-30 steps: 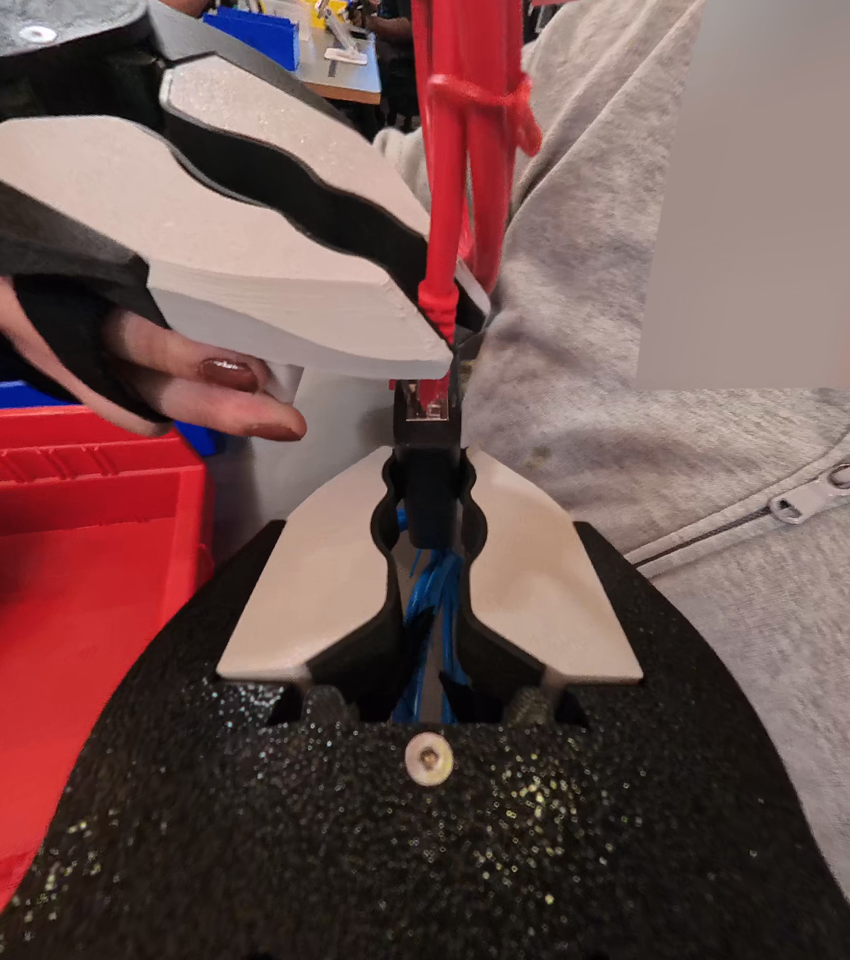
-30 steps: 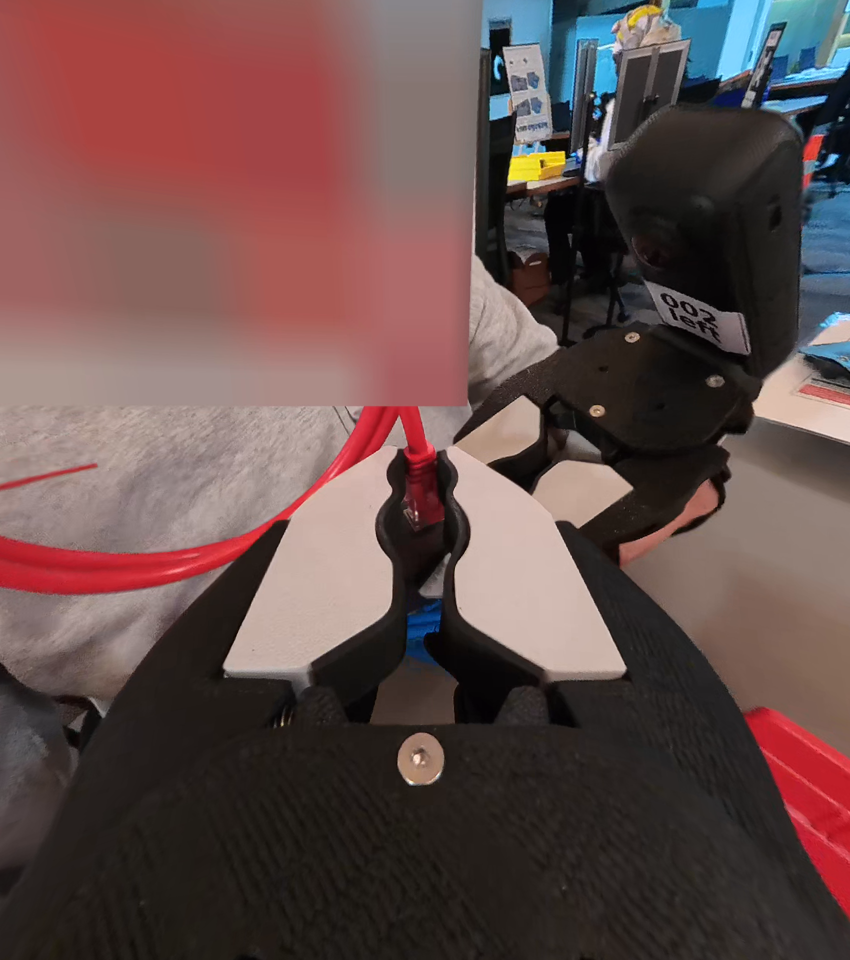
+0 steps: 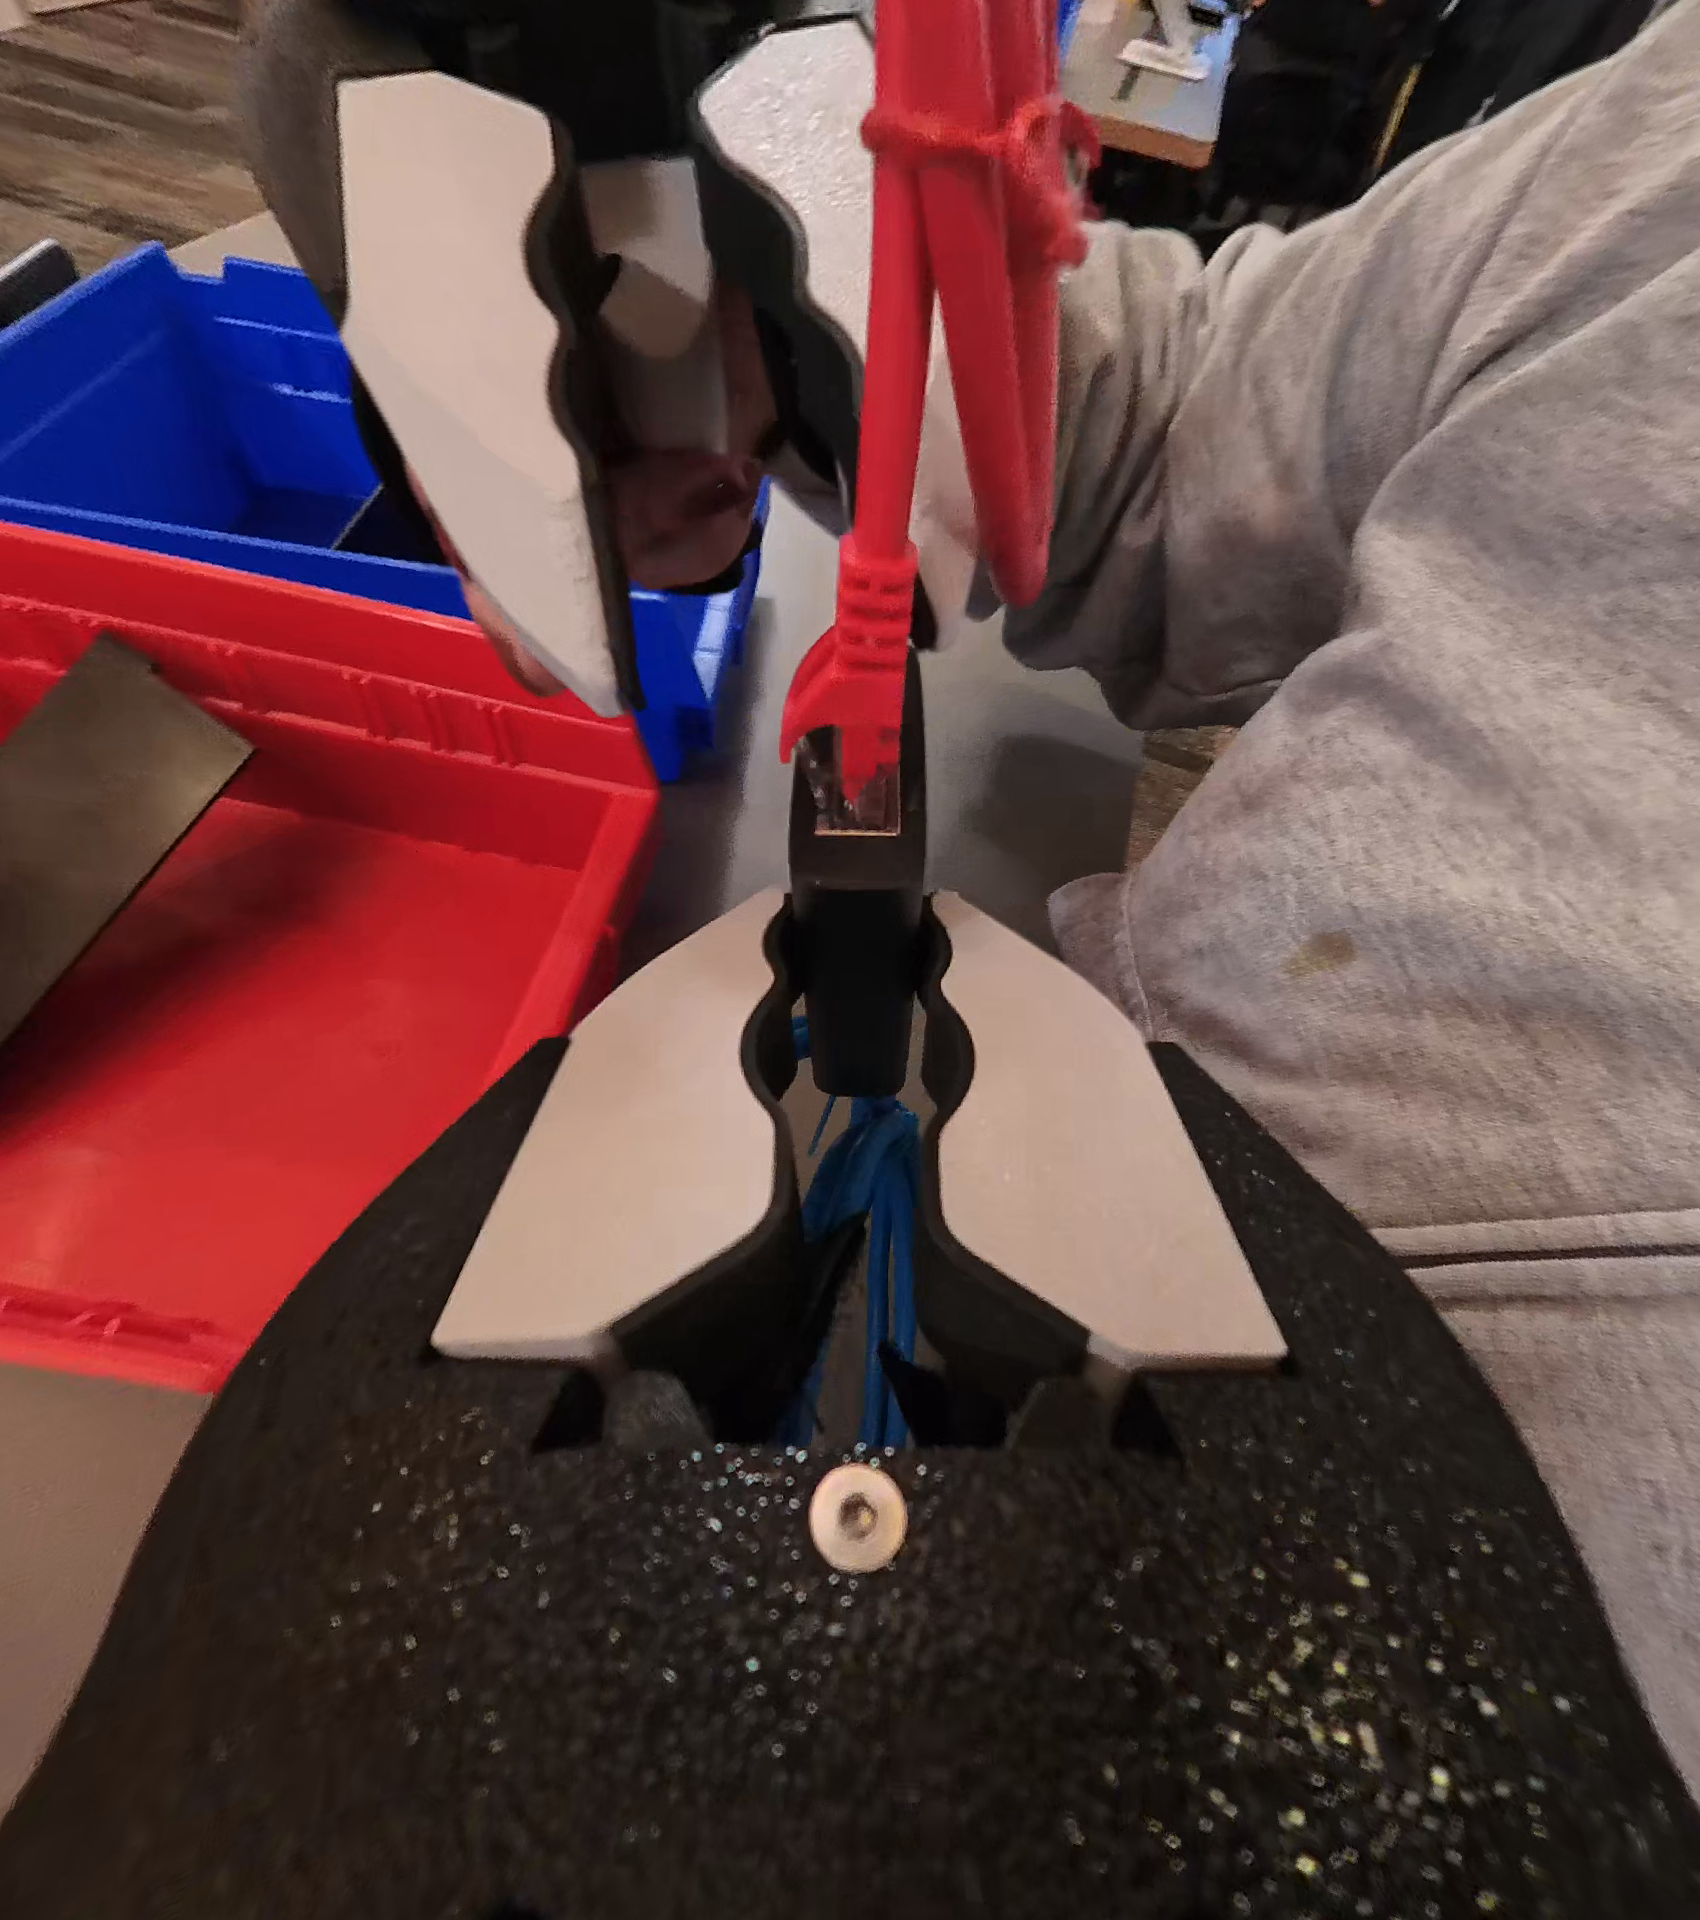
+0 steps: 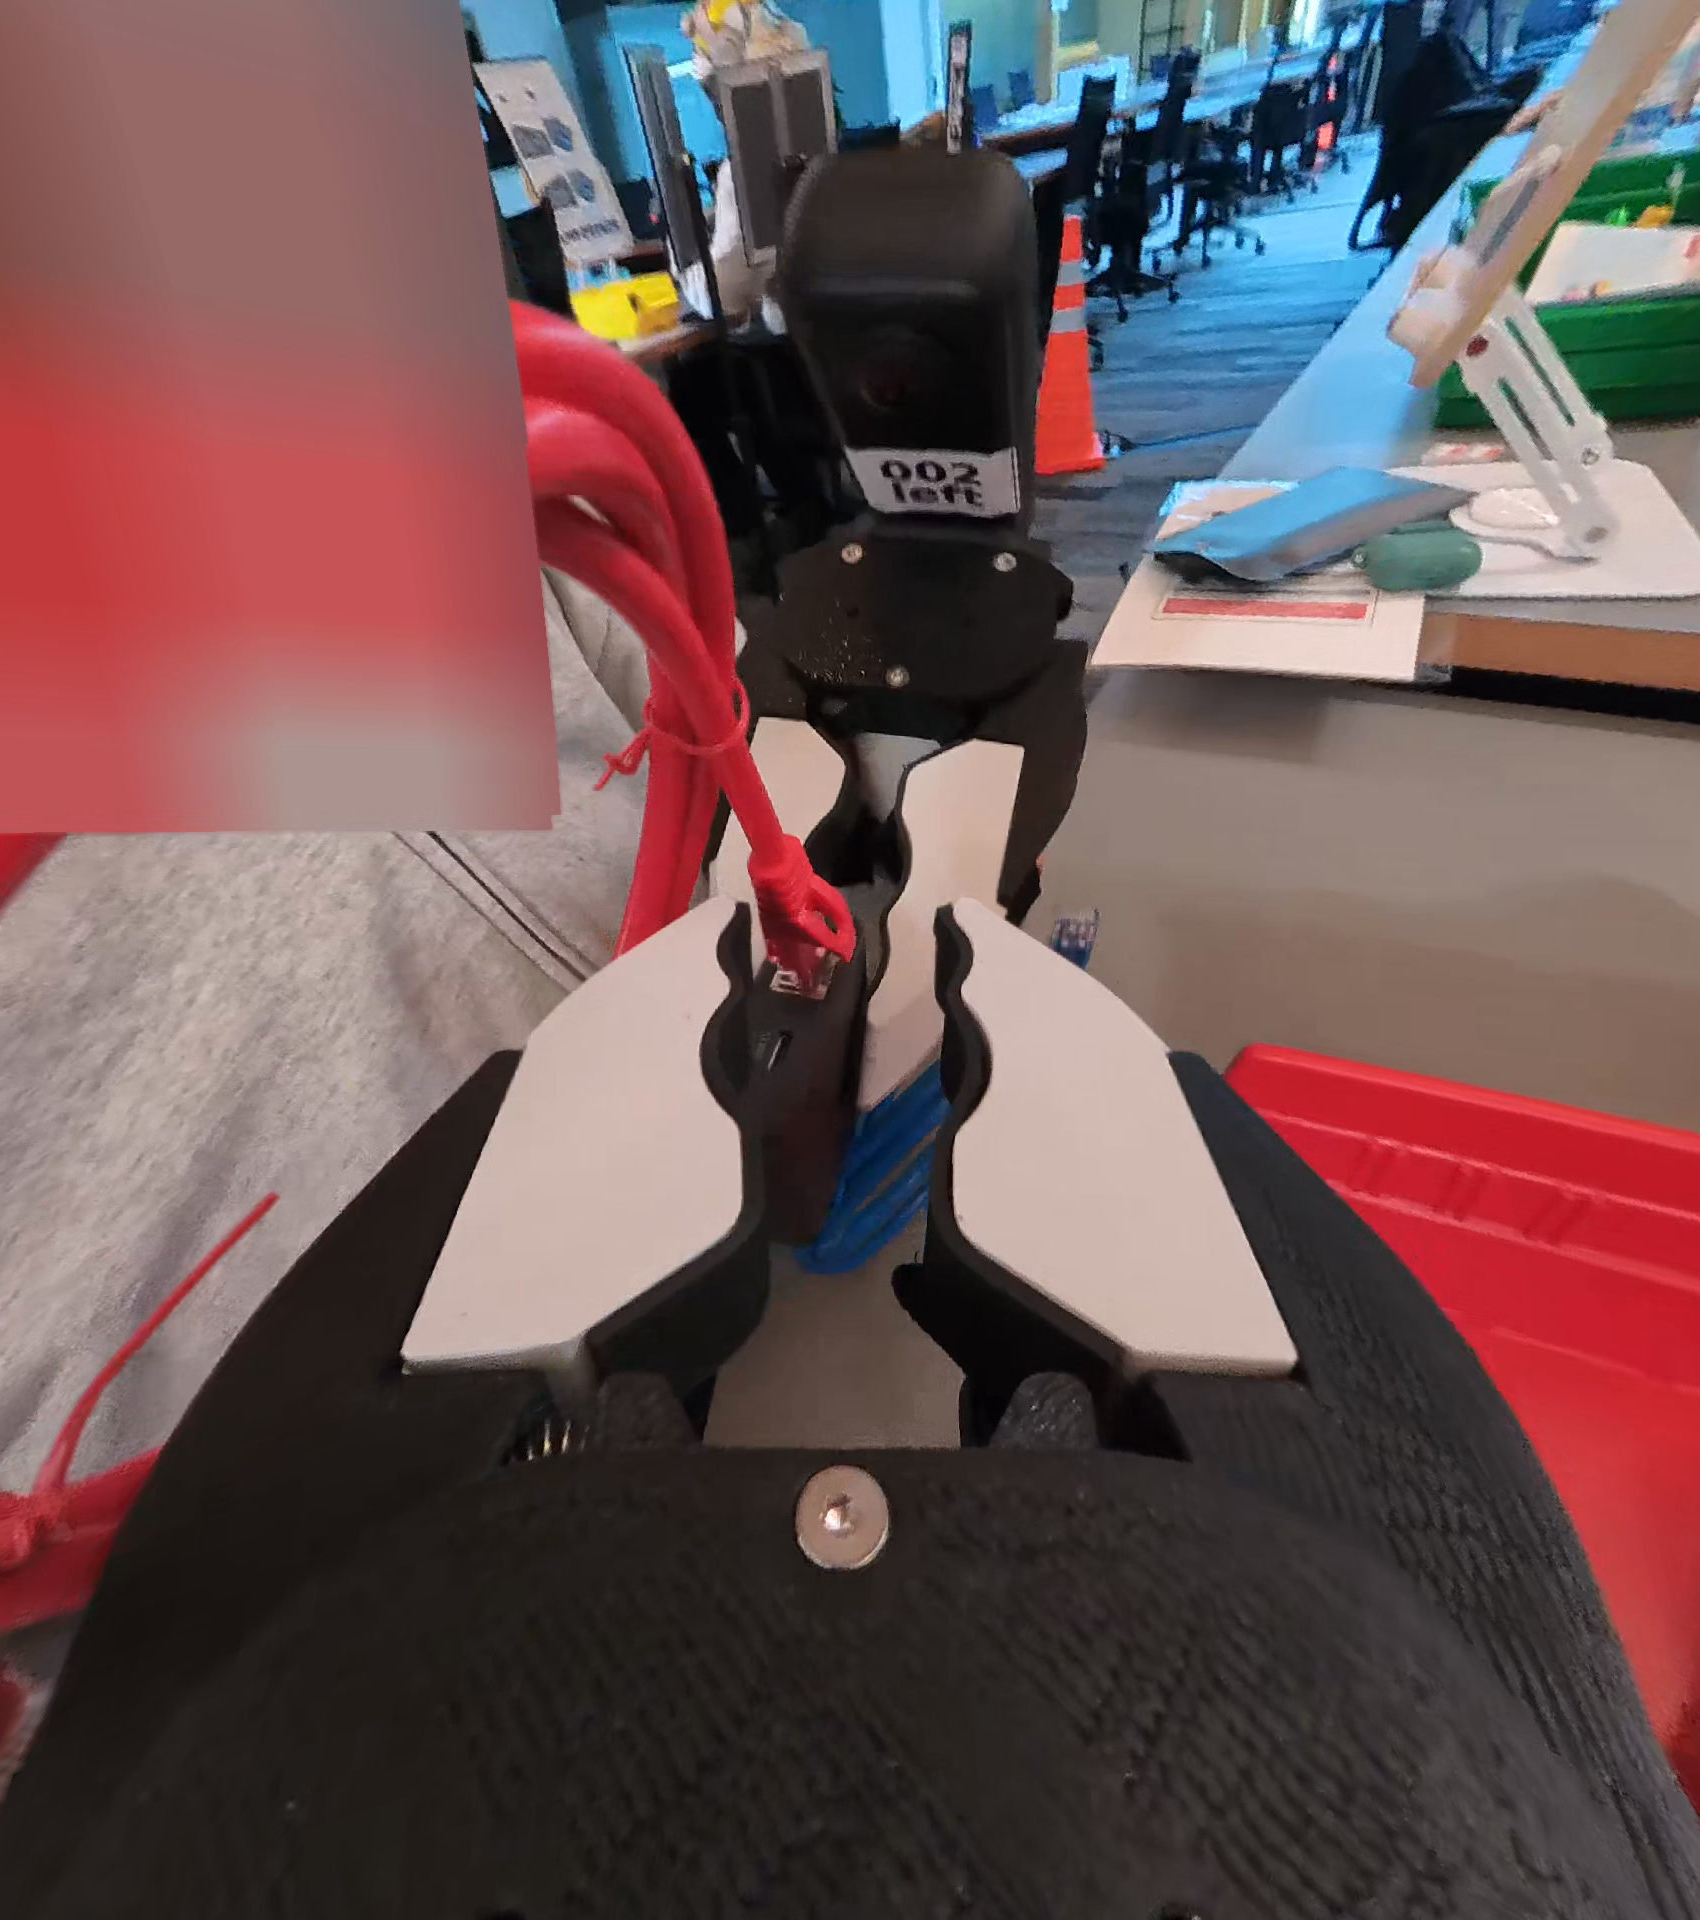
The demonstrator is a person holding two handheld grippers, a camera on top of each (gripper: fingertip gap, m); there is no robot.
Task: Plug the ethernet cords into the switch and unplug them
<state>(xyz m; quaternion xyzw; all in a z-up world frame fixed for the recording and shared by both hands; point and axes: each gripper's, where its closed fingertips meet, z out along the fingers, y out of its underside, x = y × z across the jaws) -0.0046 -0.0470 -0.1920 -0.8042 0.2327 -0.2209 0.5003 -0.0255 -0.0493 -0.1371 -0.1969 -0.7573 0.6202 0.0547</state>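
My left gripper (image 3: 851,935) is shut on a small black switch (image 3: 851,883), both pads pressed on its sides. The switch also shows in the right wrist view (image 4: 804,1070). A red ethernet plug (image 3: 856,665) sits in the switch's top port, and its bundled red cord (image 3: 929,312) runs upward. A blue cord (image 3: 877,1195) hangs from the switch's lower end. My right gripper (image 4: 841,935) is open around the plug (image 4: 799,935) and switch. Its right finger (image 4: 960,966) stands clear. In the left wrist view it (image 3: 773,655) is spread beside the plug.
A red bin (image 3: 254,987) with a grey plate (image 3: 25,831) inside lies to the left, with a blue bin (image 3: 150,416) behind it. A person in a grey hoodie (image 3: 1448,727) is close on the right. A green bin (image 4: 1656,312) and a white stand (image 4: 1532,395) sit on a far table. Left tips to right tips: about 6 cm.
My right gripper was shut on the red plug and has opened and let it go. The plug stays in the switch. My left gripper keeps its hold on the switch.
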